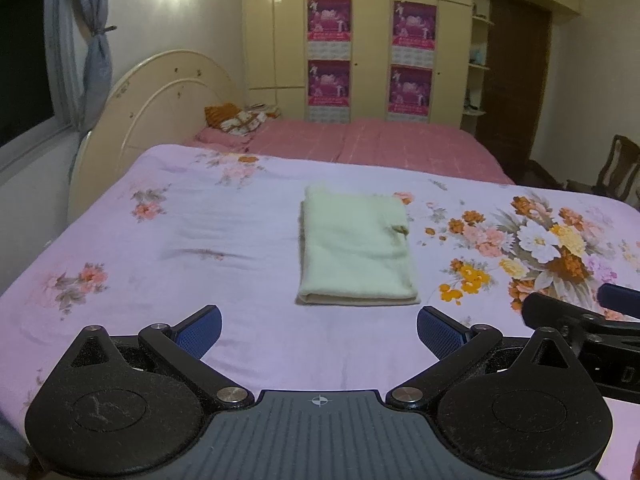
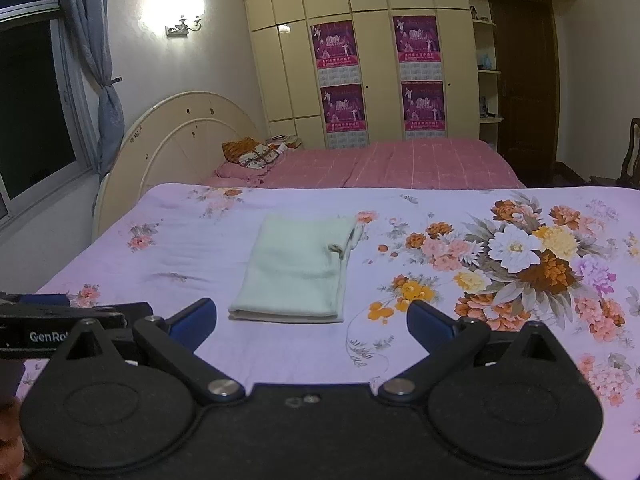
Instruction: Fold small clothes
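A pale green cloth lies folded into a neat rectangle on the lilac floral bedsheet; it also shows in the right wrist view. My left gripper is open and empty, hovering just in front of the cloth's near edge. My right gripper is open and empty, just in front of and slightly right of the cloth. The right gripper's body shows at the right edge of the left view, and the left gripper's body at the left edge of the right view.
A second bed with a pink checked cover and a cream headboard lies beyond. Wardrobes with magenta posters, a dark door and a chair stand at the back. A window with a tied curtain is on the left.
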`<act>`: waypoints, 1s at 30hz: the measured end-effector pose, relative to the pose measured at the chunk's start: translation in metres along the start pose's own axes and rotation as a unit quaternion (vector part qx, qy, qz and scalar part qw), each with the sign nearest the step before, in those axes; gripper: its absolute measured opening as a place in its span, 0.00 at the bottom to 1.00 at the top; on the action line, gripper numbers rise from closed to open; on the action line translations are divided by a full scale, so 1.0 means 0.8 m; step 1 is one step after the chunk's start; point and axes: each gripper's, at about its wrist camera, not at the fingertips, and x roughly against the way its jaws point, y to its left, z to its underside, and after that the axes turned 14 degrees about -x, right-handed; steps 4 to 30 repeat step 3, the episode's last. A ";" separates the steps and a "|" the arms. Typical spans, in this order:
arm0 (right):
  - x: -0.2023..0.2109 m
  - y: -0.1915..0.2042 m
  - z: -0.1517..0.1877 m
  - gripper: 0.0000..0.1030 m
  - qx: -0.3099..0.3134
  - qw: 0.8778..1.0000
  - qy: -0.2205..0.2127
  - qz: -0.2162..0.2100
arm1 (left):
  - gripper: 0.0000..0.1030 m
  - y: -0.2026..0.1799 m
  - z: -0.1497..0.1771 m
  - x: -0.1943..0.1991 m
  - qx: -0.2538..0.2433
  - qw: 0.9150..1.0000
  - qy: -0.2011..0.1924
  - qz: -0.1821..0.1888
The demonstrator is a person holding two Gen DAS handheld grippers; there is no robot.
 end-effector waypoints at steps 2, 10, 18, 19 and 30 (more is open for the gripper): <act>-0.004 -0.001 -0.001 0.98 0.000 1.000 0.001 0.003 | 1.00 -0.003 -0.003 -0.006 -0.006 1.000 0.000 0.000; -0.006 -0.001 -0.001 0.98 0.000 1.000 0.002 0.005 | 1.00 -0.004 -0.004 -0.010 -0.007 1.000 0.000 -0.002; -0.006 -0.001 -0.001 0.98 0.000 1.000 0.002 0.005 | 1.00 -0.004 -0.004 -0.010 -0.007 1.000 0.000 -0.002; -0.006 -0.001 -0.001 0.98 0.000 1.000 0.002 0.005 | 1.00 -0.004 -0.004 -0.010 -0.007 1.000 0.000 -0.002; -0.006 -0.001 -0.001 0.98 0.000 1.000 0.002 0.005 | 1.00 -0.004 -0.004 -0.010 -0.007 1.000 0.000 -0.002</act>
